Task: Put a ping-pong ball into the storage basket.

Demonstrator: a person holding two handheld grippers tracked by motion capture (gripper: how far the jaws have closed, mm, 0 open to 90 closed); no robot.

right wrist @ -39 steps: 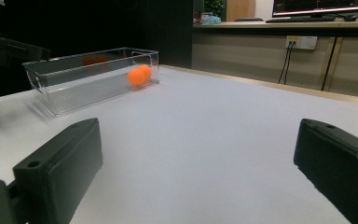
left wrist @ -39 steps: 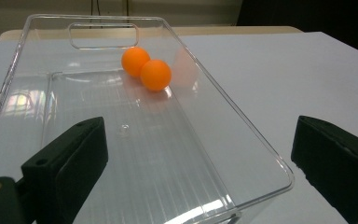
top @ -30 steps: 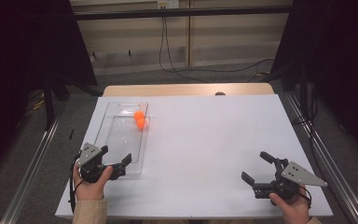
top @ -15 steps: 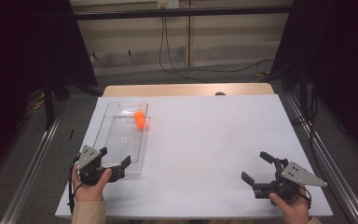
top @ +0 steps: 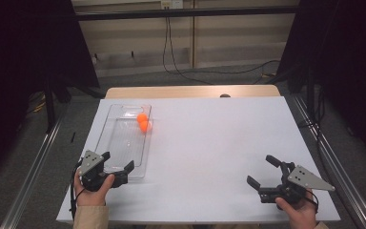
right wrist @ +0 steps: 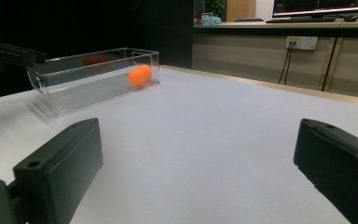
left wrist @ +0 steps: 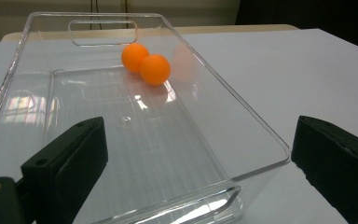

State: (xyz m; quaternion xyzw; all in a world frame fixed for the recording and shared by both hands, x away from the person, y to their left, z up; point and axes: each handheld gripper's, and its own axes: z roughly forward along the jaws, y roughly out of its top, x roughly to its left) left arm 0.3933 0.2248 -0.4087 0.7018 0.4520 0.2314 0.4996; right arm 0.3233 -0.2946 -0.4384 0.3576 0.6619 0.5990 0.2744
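The left gripper point(top: 119, 167) sits at the near left of the white table point(top: 209, 143), held in the person's left hand point(top: 93, 188). Its jaws stand wide apart and grip nothing. In the left gripper view they straddle the near end of the clear plastic bin point(left wrist: 242, 140): one jaw lies over the bin floor, the other hangs outside the bin's right wall, over the table.

The clear plastic bin runs from near to far along the left side of the table. Its walls are transparent, and a handle slot point(left wrist: 102, 31) is cut in the far end wall. Nothing stands between the left gripper and the bin.

Inside the bin, at the far end and against the right wall, lie two orange balls point(top: 143, 122). They touch each other, one slightly farther than the other. The rest of the bin floor is bare.

The middle of the table is plain white surface. Past its far edge a wooden tabletop strip point(top: 190, 91) shows, and cables point(top: 171, 52) hang down the wall behind.

The right gripper point(top: 263, 174) rests at the near right of the table in the person's right hand point(top: 298, 210). Its jaws are also spread wide with nothing between them. It is well apart from the bin, with open table surface in between.
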